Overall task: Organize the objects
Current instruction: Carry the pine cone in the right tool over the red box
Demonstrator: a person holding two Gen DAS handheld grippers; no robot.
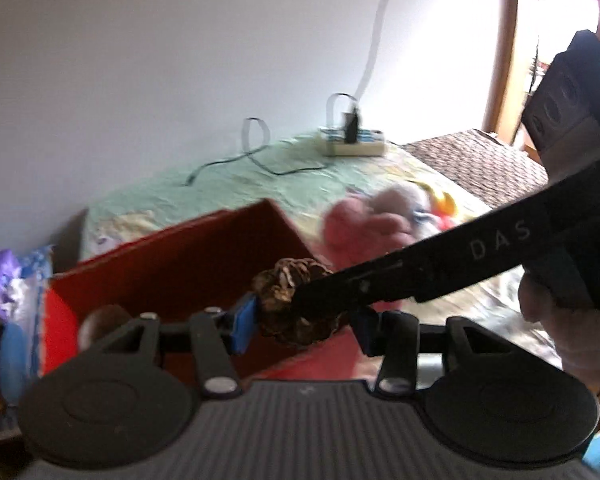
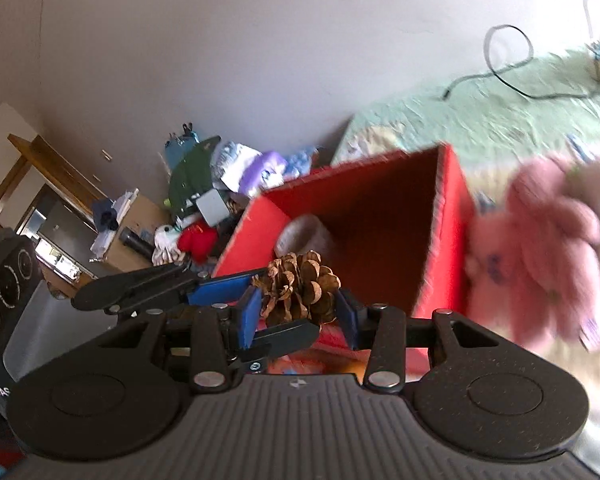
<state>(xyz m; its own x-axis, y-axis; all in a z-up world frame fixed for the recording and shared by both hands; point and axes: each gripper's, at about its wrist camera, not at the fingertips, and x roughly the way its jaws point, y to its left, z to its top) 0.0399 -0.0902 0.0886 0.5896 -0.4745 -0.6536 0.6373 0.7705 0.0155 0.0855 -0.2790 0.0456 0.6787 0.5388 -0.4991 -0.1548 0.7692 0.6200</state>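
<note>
A brown pine cone (image 1: 296, 304) sits between the blue pads of my left gripper (image 1: 304, 324), just in front of an open red box (image 1: 172, 264). My right gripper (image 2: 300, 316) also has its blue pads on both sides of the same pine cone (image 2: 300, 288). Each gripper's fingers cross the other's view: the right one reaches in from the right (image 1: 440, 264), the left one from the left (image 2: 172, 284). A round brownish object (image 2: 304, 236) lies inside the red box (image 2: 380, 216). A pink plush toy (image 2: 548, 248) lies right of the box; it is blurred.
The box stands on a bed with a green patterned cover (image 1: 260, 176). A white power strip (image 1: 352, 142) and a grey cable (image 1: 252, 156) lie at its far end. A pile of bags and clutter (image 2: 220, 184) fills the left. A dark woven surface (image 1: 480, 164) is at right.
</note>
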